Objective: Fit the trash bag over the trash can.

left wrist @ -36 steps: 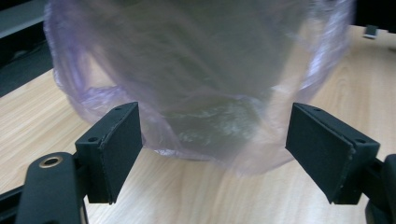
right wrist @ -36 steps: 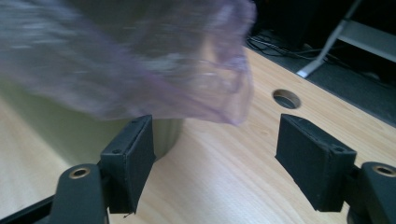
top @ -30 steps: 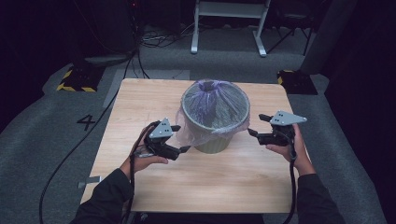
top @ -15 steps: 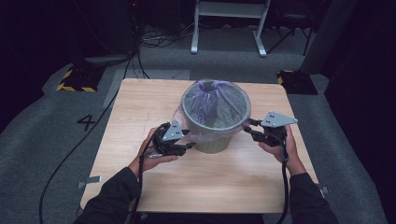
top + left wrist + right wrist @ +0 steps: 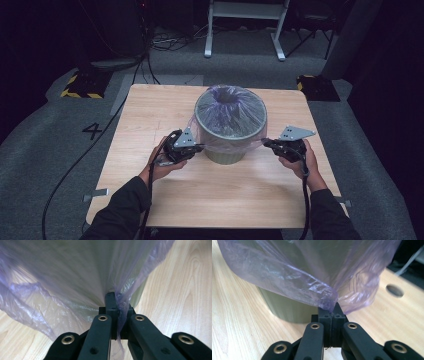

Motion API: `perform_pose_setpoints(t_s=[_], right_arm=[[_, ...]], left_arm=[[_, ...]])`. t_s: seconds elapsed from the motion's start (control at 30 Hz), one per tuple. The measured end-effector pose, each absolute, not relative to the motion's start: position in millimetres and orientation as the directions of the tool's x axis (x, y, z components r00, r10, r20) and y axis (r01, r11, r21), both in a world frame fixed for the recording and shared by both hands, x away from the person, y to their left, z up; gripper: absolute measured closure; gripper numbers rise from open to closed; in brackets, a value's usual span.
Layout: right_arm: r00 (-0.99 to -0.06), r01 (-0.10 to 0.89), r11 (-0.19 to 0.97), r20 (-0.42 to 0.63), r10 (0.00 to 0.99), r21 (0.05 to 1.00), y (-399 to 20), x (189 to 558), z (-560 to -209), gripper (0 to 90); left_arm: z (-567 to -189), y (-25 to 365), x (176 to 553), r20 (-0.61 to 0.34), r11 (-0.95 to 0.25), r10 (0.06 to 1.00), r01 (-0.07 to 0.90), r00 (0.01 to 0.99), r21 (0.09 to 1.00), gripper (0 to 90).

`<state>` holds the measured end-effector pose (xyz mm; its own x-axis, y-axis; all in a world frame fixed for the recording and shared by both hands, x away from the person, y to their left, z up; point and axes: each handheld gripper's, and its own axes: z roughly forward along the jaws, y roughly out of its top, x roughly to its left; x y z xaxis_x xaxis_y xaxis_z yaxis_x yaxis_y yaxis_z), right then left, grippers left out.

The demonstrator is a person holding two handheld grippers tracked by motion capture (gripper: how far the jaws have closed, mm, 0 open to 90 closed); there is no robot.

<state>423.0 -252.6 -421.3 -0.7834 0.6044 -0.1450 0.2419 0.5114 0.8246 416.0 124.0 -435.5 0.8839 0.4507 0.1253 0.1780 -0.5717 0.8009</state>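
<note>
L tool (image 5: 200,148), R tool (image 5: 267,144): both just closed, pinching purple bag (image 5: 231,107) overhang on opp. sides of green bin (image 5: 227,154), mid-bench (image 5: 150,115).

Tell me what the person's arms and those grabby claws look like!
Both arms wear dark long sleeves. Each hand holds a black claw: the left claw and the right claw each carry a grey three-cornered plate with small holes on top. A black cable trails back from each. Up close, the black jaws have brass-coloured rivets.
</note>
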Motion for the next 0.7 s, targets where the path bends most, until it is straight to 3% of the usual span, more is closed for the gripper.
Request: perform_pose_setpoints(t_s=[0.5,0.7], right_arm=[[-0.746,0.415,0.519,-0.047,0.664,0.747,-251.4,437.7,-461.0,89.7],[-0.735,0.441,0.51,-0.029,0.678,0.739,-249.0,440.2,-468.6,89.5]], left_arm=[[-463.2,126.6,426.2,0.091,-0.615,0.466,0.248,0.88,0.749,89.5],[-467.6,130.0,428.0,0.061,-0.594,0.476,0.27,0.877,0.758,89.4]])
